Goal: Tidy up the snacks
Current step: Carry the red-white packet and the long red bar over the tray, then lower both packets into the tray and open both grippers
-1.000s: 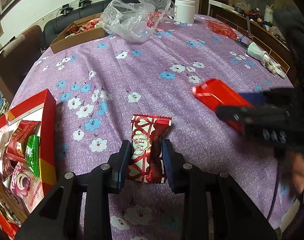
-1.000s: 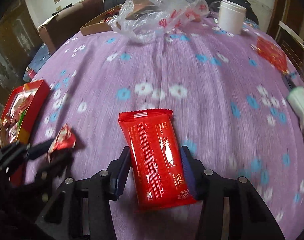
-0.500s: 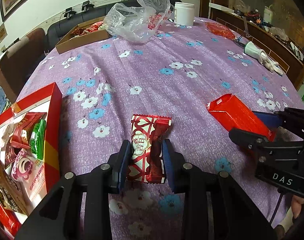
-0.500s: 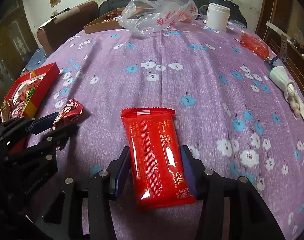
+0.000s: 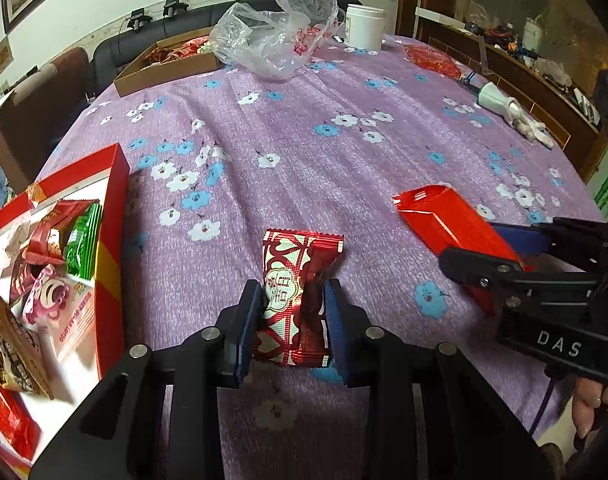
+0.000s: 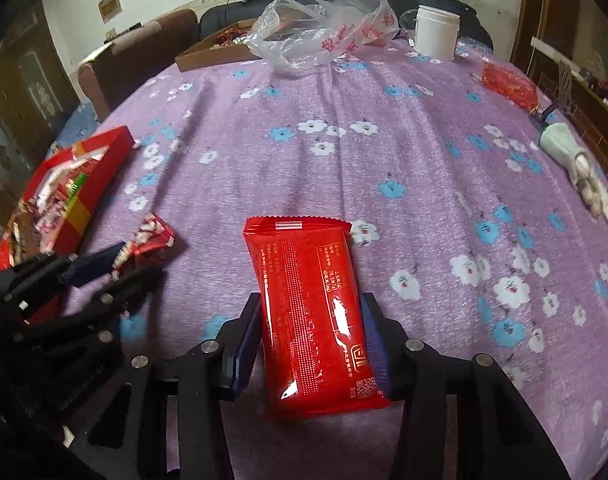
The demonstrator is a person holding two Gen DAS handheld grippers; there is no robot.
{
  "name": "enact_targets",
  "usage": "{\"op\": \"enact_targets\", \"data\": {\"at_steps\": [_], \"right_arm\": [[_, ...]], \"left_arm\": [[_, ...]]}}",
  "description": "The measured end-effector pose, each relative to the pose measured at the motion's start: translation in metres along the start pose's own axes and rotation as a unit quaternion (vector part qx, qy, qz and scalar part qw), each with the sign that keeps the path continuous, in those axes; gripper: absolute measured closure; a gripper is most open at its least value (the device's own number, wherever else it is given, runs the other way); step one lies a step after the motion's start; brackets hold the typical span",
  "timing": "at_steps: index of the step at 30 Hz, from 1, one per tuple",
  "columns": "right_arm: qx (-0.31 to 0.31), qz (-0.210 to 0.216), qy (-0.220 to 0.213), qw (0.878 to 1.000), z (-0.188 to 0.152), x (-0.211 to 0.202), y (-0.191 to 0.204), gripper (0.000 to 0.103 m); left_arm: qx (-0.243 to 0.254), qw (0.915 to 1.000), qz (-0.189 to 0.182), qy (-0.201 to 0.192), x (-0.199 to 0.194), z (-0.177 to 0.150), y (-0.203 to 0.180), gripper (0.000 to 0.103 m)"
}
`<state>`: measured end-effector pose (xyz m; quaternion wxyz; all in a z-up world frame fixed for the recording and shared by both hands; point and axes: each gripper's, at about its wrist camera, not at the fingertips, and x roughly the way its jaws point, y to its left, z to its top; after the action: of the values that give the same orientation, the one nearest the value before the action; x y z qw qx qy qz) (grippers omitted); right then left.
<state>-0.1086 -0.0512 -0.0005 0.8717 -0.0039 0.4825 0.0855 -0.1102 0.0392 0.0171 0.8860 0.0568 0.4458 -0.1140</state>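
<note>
left gripper (image 5: 292,316) pinches a red-and-white heart-patterned candy packet (image 5: 298,292) between its blue pads, the packet sticking forward over the purple floral tablecloth (image 5: 304,140). a white cloud-shaped label on the wrapper carries characters too blurred to read. right gripper (image 6: 309,340) is clamped on a longer plain red snack pack (image 6: 315,316), which shows a column of small white print, a boxed logo and a qr code near its lower end; the print is too fine to make out. seen from the left wrist, the right gripper's black body bears the white letters "das". at the table's left edge sits an open red box (image 5: 112,216) holding assorted snacks, among them a green packet (image 5: 82,240) and a pink bear-faced pack (image 5: 50,300). at the far side lie a clear plastic bag (image 6: 323,36) with red characters, a cardboard tray (image 5: 164,68) and a white tub (image 6: 437,32).
</note>
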Motion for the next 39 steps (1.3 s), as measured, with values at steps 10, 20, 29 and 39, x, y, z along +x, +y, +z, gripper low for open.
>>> {"op": "enact_targets", "data": {"at_steps": [10,20,29,39], "right_arm": [[0.024,0.046,0.004,0.999,0.002,-0.011,0.002,0.055],[-0.018,0.096,-0.008,0.995,0.029,-0.018,0.061,0.055],[-0.096,0.143,-0.024,0.985,0.055,-0.015,0.158,0.055],[-0.146,0.158,-0.024,0.976,0.064,0.002,0.231,0.055]], "left_arm": [[-0.007,0.9982,0.027,-0.053,-0.040,0.000,0.014,0.073],[-0.036,0.9873,0.115,-0.104,-0.076,-0.013,0.059,0.073],[-0.102,0.9688,0.195,-0.114,-0.091,-0.034,0.126,0.073],[-0.146,0.9566,0.225,-0.113,-0.090,-0.043,0.167,0.073]]}}
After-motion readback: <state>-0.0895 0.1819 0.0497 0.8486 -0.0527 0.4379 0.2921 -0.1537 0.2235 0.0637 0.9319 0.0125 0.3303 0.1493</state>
